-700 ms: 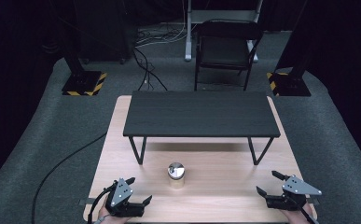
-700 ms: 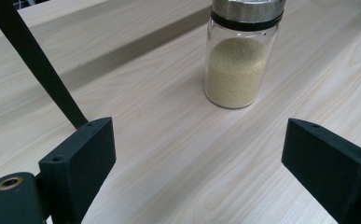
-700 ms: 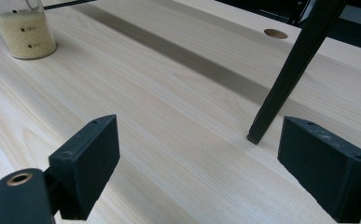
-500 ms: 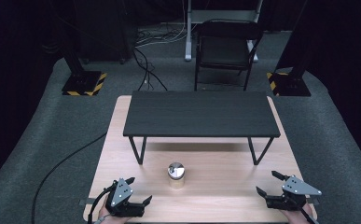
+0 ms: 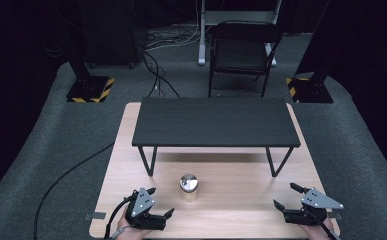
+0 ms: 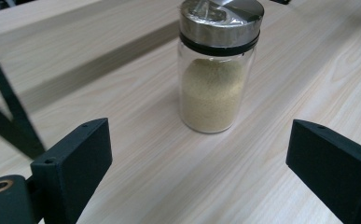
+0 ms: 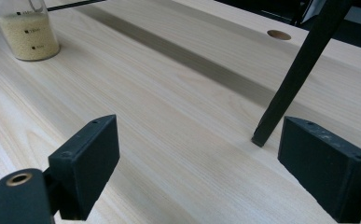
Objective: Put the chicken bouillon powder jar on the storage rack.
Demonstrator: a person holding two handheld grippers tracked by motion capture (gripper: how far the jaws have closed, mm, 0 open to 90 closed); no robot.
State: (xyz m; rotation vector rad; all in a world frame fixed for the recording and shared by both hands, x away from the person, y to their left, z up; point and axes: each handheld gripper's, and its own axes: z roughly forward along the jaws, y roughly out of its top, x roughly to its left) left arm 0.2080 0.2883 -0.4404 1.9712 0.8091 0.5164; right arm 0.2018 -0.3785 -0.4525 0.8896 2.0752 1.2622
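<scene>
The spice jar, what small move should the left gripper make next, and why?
Probably ease the left gripper forward toward the spice jar. Its fingers stand wide open with the upright jar centred ahead, untouched, so closing now would likely grasp nothing.

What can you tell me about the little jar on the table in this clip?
The jar is a small clear glass cylinder with a shiny metal screw cap above a black ring. It is roughly two-thirds full of pale yellowish granules, with small dark markings on one side. It stands upright, lid on, on the light wooden table, in front of the black raised shelf. Nothing grips it; the left gripper is nearest, its jaws wide apart.
</scene>
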